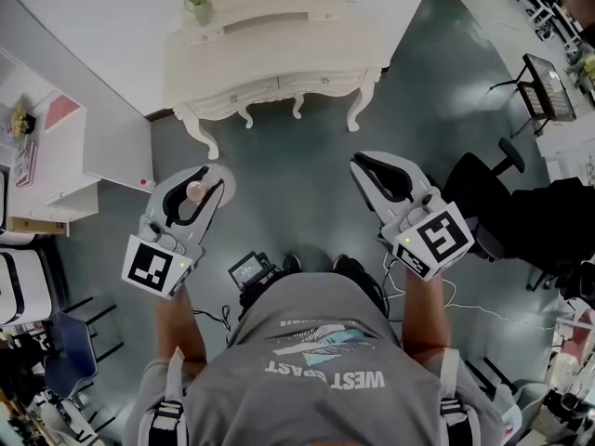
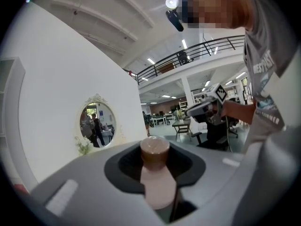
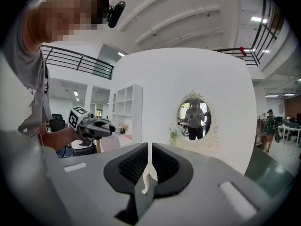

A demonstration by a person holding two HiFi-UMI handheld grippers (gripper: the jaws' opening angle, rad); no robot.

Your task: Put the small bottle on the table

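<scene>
Left gripper (image 1: pixel 206 177) grasps the small bottle (image 1: pixel 195 191) by its body, table (image 1: pixel 279 40) well apart at twelve o'clock, right gripper (image 1: pixel 361 162) clenched on nothing; judged risk: the smooth bottle slips in carriage or topples if released above the table.

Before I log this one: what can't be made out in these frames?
- small bottle, lower part: in the left gripper view it is sunk between the left gripper's jaws, and the head view shows little beyond its top.
- table, rear: in the head view it is cut off by the top edge.
- mirror reflections: in the right gripper view they are too small.
</scene>
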